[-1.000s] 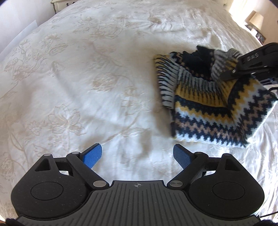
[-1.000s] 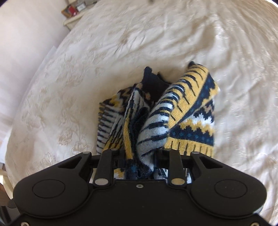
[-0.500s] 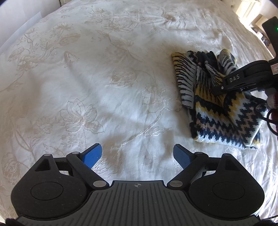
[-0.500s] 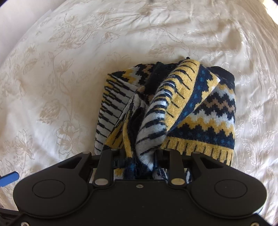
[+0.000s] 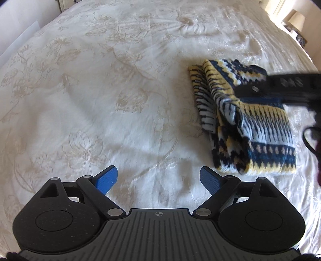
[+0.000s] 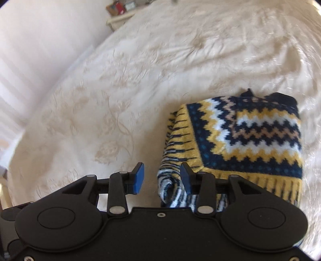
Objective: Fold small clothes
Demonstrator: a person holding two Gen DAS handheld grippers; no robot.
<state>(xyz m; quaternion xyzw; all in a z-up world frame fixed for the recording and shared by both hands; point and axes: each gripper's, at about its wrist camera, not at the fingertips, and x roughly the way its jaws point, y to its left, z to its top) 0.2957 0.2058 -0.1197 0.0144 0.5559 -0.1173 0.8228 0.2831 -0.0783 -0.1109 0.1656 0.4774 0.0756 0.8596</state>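
Note:
A knitted sweater in navy, yellow and white zigzags lies folded on the bed, to the right in the left wrist view. In the right wrist view the sweater fills the lower right. My right gripper sits at its left edge with its jaws opening. A striped fold of the knit lies between the blue pads and is not pressed by them. From the left wrist view the right gripper shows as a blurred black bar over the sweater. My left gripper stands open above bare bedcover, left of the sweater, holding nothing.
The cream bedcover with its embroidered flowers spreads wide to the left and far side of the sweater. A bedside table with small items stands at the far corner. A lamp stands beyond the right edge of the bed.
My right gripper has let go of the sweater fold it was pinching and its jaws have spread. The lifted flap now lies flat on the folded pile. The left gripper stays open.

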